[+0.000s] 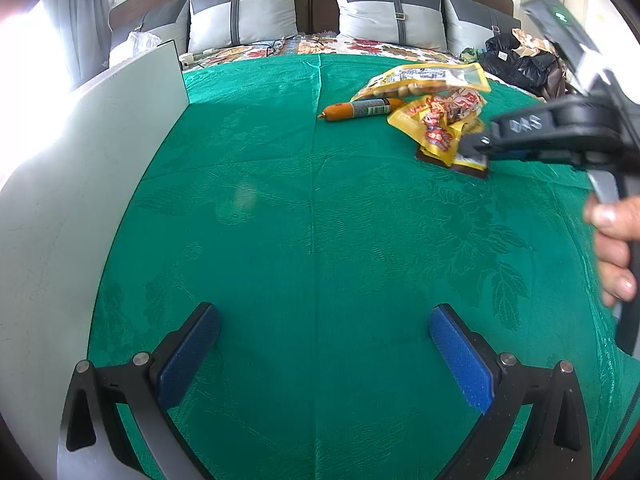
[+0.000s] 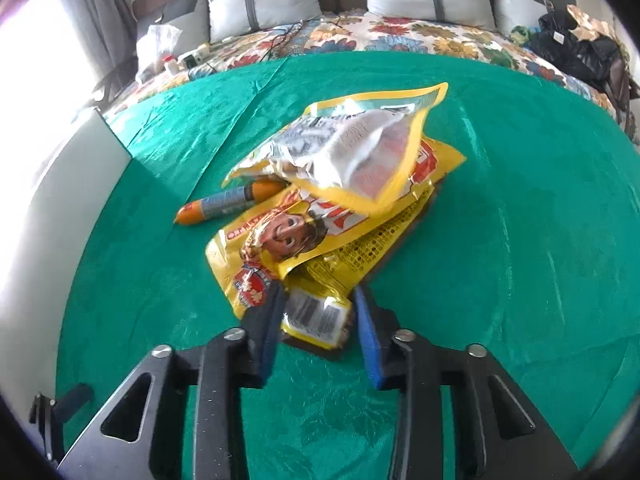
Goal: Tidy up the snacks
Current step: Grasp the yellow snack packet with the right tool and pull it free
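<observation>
progress: barely begun, I'd judge; snack pile [image 2: 340, 208] still heaped on green bed cover [image 2: 520, 240] | right claw [image 2: 316, 316] half-closed around pile's nearest packet [image 2: 316, 314], grip uncertain | left claw [image 1: 324, 356] wide, empty, well short of pile | sausage [image 2: 228, 202] beside pile; white board [image 1: 80, 200] left

I saw a bed spread with a green cloth [image 1: 280, 200] over a flowered bedspread [image 2: 400, 36]. Grey two-tone pillows [image 1: 244, 12] leaned against a dark brown headboard [image 1: 310, 4]. Strong daylight poured through a window [image 1: 24, 80] on the left, beside grey curtains [image 1: 80, 12]. A white panel [image 1: 80, 160] stood along the bed's left edge.
</observation>
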`<state>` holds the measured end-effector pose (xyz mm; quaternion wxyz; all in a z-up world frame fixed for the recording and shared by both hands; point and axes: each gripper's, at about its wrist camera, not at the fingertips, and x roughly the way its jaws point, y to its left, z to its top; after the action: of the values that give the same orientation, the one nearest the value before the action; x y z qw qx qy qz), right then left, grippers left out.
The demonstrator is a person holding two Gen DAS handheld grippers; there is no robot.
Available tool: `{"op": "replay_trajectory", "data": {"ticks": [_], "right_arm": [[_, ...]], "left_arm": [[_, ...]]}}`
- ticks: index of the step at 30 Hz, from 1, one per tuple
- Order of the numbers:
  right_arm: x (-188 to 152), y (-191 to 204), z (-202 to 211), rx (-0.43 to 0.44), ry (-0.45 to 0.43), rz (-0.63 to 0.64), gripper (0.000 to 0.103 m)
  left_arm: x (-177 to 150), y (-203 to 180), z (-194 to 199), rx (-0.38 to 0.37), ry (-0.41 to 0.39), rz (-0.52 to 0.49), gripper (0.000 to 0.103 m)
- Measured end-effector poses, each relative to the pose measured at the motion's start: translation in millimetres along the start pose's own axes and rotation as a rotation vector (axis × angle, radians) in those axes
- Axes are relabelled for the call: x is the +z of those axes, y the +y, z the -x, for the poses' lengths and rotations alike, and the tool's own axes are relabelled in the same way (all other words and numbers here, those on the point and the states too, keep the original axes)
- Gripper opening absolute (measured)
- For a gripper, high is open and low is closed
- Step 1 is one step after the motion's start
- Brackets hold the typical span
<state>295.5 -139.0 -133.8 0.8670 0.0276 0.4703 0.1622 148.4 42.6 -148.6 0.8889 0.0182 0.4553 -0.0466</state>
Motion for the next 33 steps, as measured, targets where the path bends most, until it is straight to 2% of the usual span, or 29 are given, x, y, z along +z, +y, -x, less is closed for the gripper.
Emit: {"op": "replay_trajectory", "data": {"ticks": [7,12,18,19,20,22,25,28,30,31,32,33], "right_arm": [[-37,-29,37,0.034,0.036,0.075,0.016],[-92,-58,76,0.052,0.041,0.058,0.016],[-142,-90,117,-0.086,-0.063,0.021,0.019],[-147,-95,121,-0.106,-0.084,-0.002,0.025],[-150,-98,124,-0.109,-0.099,-0.030,0.041],[-151,-98,127,-0.081,-0.122,-0.080,0.063],[-139,-85,124,-0.087,-0.136,-0.069,0.066],[-119,-72,107,-0.117,-0.108,-0.032,0.077],[-112,-62,87,-0.143,-0.041,0.026,0.077],[-117,-61,83,-0.150,-0.022,0.045,0.072],[-119,-60,81,-0.175,-0.023,0.058,0.059],[-122,-63,86,-0.161,-0.046,0.051,0.058]], "left_arm": [[1,-2,0,0.002,0.000,0.000,0.103],[1,-2,0,0.003,0.000,0.000,0.103],[1,-2,0,0.003,-0.001,0.000,0.103],[1,-2,0,0.003,-0.001,0.000,0.103],[1,-2,0,0.003,-0.001,0.000,0.103],[1,-2,0,0.002,-0.001,0.000,0.103],[1,-2,0,0.002,-0.001,0.000,0.103],[1,-2,0,0.003,-0.001,0.000,0.103],[1,-2,0,0.003,-0.001,0.000,0.103],[1,-2,0,0.003,-0.001,0.000,0.103],[1,-2,0,0.002,-0.001,0.000,0.103],[1,-2,0,0.002,-0.001,0.000,0.103]]}}
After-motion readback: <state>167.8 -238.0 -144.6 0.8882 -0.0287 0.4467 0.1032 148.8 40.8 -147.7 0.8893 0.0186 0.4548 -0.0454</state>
